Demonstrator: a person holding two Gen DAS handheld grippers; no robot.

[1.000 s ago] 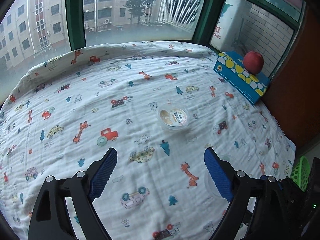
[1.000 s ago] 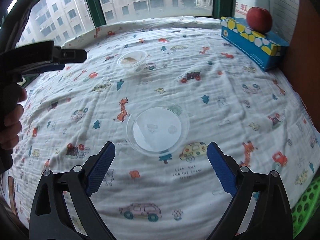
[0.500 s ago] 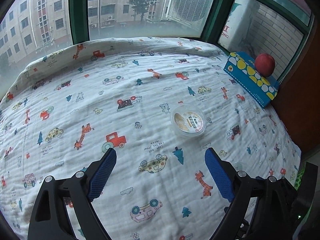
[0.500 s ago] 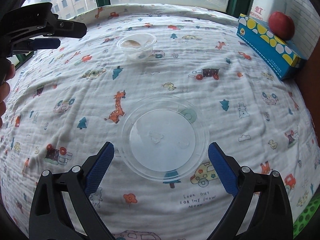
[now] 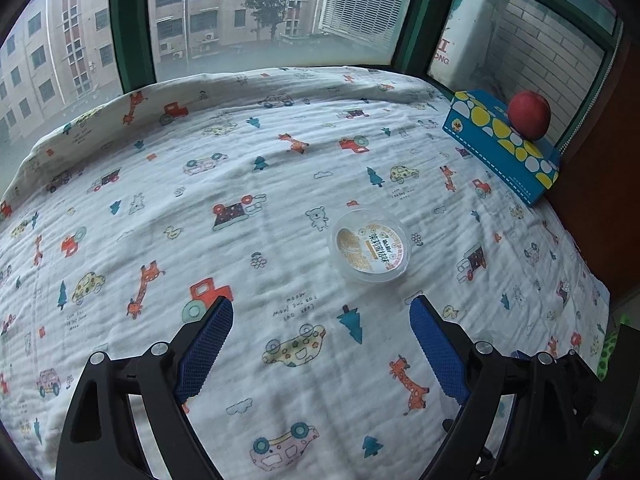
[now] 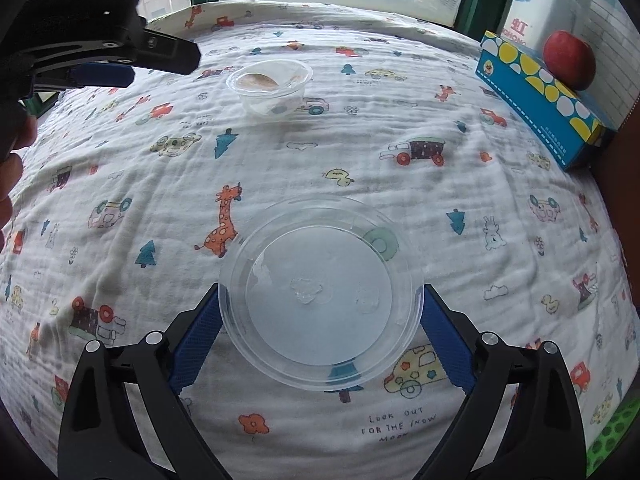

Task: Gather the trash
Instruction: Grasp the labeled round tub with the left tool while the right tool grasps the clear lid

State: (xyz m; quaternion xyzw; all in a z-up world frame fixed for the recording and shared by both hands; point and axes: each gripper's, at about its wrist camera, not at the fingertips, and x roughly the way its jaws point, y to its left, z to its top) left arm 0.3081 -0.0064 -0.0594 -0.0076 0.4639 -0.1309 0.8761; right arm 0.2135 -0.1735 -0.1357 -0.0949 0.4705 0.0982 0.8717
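Closing right gripper [image 6: 320,312] jaws flank clear round plastic lid [image 6: 320,292], pads seemingly at rim, not yet lifted | small labelled plastic cup [image 5: 370,245] sits at 1 o'clock of wide-open left gripper [image 5: 320,320] | nothing's been collected yet tbh

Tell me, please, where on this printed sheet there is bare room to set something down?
The wide left half of the sheet, from the window edge toward the left gripper, is bare. So is the strip between the small lidded cup and the blue box. It is crowded at the right gripper, whose closing jaws flank the clear lid.
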